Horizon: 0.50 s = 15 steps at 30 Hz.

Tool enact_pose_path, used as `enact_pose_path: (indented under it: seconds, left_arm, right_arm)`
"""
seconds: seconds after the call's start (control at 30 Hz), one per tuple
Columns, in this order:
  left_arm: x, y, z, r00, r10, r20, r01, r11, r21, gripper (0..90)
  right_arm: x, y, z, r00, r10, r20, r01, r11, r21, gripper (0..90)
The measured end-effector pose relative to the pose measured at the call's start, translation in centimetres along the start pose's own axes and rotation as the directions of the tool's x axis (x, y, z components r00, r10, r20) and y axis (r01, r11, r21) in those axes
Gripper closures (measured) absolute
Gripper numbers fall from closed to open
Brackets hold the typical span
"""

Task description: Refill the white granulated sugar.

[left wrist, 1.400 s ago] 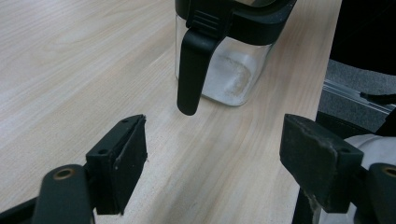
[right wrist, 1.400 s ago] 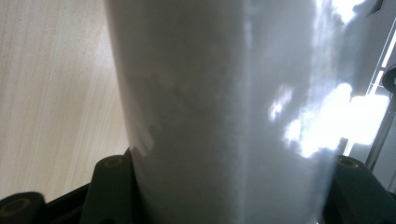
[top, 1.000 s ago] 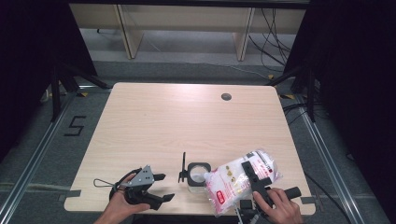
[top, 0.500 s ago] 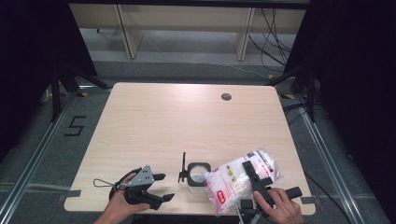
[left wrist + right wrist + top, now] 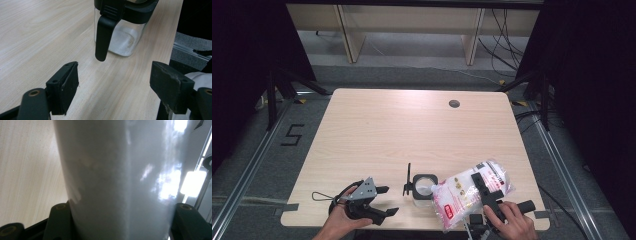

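A clear glass jar (image 5: pixel 422 187) with a black rim stands near the table's front edge; a black handle (image 5: pixel 103 37) hangs down its side, and a thin white layer lies on its bottom (image 5: pixel 125 42). My right gripper (image 5: pixel 481 182) is shut on a plastic bag of white grains (image 5: pixel 467 192) with red print. The bag is tilted, its lower left corner at the jar's mouth. In the right gripper view the bag (image 5: pixel 120 182) fills the space between the jaws. My left gripper (image 5: pixel 388 201) rests open on the table left of the jar, nothing between its fingers (image 5: pixel 65 87).
The light wooden table (image 5: pixel 402 130) has a round cable hole (image 5: pixel 454 103) at the back right. Both hands sit at the front edge. Dark floor with metal rails surrounds the table, and shelving stands behind it.
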<state>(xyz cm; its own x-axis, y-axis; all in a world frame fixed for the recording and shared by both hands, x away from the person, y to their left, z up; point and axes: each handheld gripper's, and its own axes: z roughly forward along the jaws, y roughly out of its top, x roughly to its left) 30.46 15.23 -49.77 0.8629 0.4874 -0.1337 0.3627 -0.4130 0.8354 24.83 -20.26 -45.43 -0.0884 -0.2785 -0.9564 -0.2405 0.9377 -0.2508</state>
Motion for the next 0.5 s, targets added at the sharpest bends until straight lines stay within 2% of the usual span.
enact_pose_path:
  seconds: [0.1,0.17,0.27,0.3,0.5]
  left_arm:
    - [0.12,0.04,-0.16,0.9999,0.016,0.001,-0.016,0.9998,0.014,22.7]
    - [0.07,0.03,-0.13,1.0,0.009,0.002,-0.01,0.9999,0.007,22.7]
    - [0.08,0.05,-0.22,0.9999,0.014,-0.003,-0.014,0.9997,0.019,22.7]
    - [0.06,0.01,-0.23,0.9999,0.013,-0.003,-0.013,0.9998,0.016,22.7]
    - [0.06,-0.01,-0.25,0.9999,0.014,-0.004,-0.014,0.9998,0.016,22.7]
  right_arm:
    - [-0.04,0.0,-0.06,1.0,-0.002,0.001,0.002,1.0,0.005,44.2]
    - [-0.17,0.02,-0.05,0.9999,-0.004,0.011,0.004,1.0,-0.003,44.3]
    - [0.12,0.07,-0.19,0.9994,0.027,0.02,-0.027,1.0,0.007,44.3]
    - [-0.13,0.08,-0.15,0.9996,0.002,0.027,-0.002,1.0,-0.007,44.3]
    - [-0.17,0.15,-0.22,0.9996,-0.001,0.029,0.002,1.0,-0.003,44.3]
